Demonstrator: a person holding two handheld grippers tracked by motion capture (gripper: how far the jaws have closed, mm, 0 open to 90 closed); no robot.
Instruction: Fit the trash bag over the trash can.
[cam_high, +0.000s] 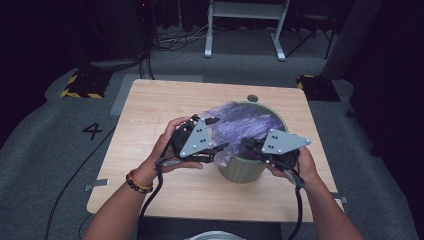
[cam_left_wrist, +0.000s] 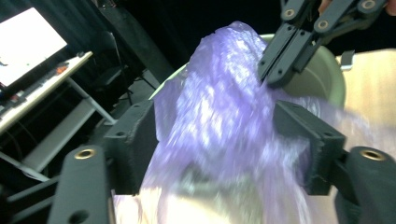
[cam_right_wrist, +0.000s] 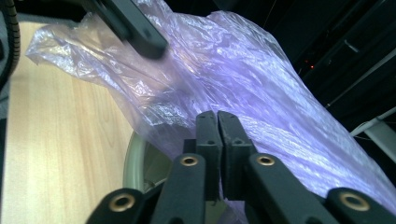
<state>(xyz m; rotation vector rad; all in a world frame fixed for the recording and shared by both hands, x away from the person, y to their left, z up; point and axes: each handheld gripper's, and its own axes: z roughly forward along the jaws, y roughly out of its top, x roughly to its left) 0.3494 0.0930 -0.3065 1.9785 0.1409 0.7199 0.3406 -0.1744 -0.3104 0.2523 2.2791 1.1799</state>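
Observation:
A thin purple plastic bag (cam_high: 240, 122) billows out of a green ribbed bin (cam_high: 242, 170) on the wooden table (cam_high: 150, 110). My left gripper (cam_high: 218, 134) is at the bin's left side. In the left gripper view its jaws stand apart around a fold of the bag (cam_left_wrist: 219, 93), so the left gripper (cam_left_wrist: 219, 135) is open. My right gripper (cam_high: 247, 142) is at the bin's near right rim. Its jaws are pressed together on the film at the bag's edge, as the right gripper (cam_right_wrist: 217, 116) view and the left gripper view (cam_left_wrist: 275, 77) show.
The bin stands right of the table's middle, with bare wood to its left and front. A dark round grommet (cam_high: 252, 98) sits near the far edge. Beyond the table, on the grey floor, are a white frame (cam_high: 245, 30) and cables.

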